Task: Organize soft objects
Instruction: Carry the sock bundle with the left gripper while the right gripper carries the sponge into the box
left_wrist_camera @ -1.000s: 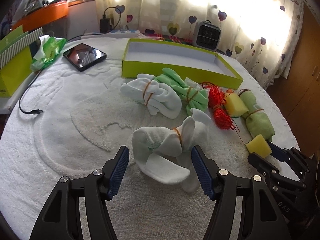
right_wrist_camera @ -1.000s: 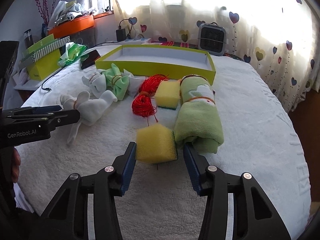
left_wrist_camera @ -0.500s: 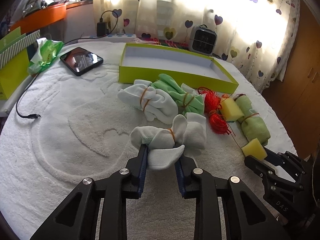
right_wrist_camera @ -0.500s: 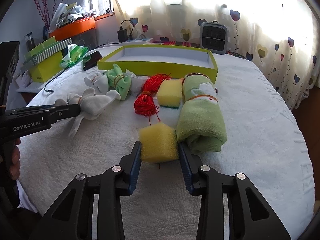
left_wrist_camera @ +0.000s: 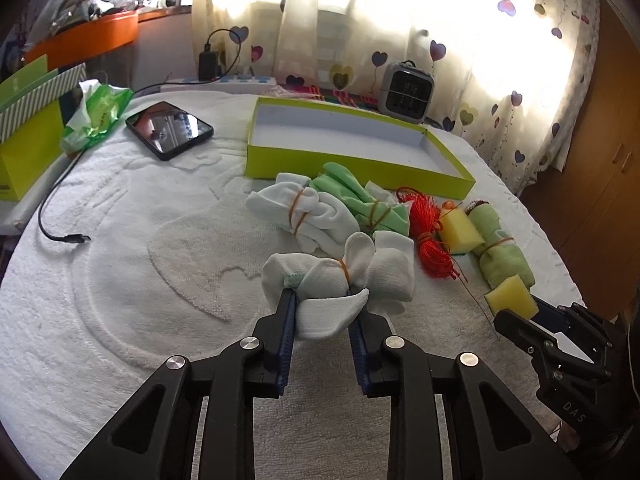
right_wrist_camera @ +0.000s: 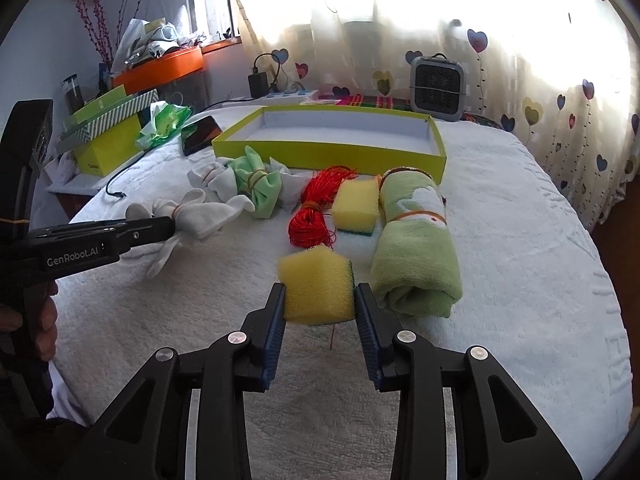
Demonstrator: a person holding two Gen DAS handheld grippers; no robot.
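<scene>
My left gripper (left_wrist_camera: 322,312) is shut on a white sock bundle (left_wrist_camera: 340,276) tied with a rubber band, held just above the white towel. My right gripper (right_wrist_camera: 319,304) is shut on a yellow sponge (right_wrist_camera: 316,288), lifted off the towel; it also shows in the left wrist view (left_wrist_camera: 510,294). On the towel lie another white sock bundle (left_wrist_camera: 304,214), a green sock bundle (left_wrist_camera: 368,204), a red cord skein (right_wrist_camera: 316,212), a second yellow sponge (right_wrist_camera: 356,206) and a rolled green towel (right_wrist_camera: 416,248). An empty yellow-green tray (right_wrist_camera: 332,148) stands behind them.
A phone (left_wrist_camera: 170,128), a loose charging cable (left_wrist_camera: 60,224) and a green tissue pack (left_wrist_camera: 98,114) lie at the far left. Green boxes (left_wrist_camera: 24,136) stand off the left edge. A small grey heater (right_wrist_camera: 438,86) stands behind the tray by the curtain.
Both grippers closed: the left on the white sock bundle, the right on the yellow sponge. Both objects have since been raised slightly off the towel.
</scene>
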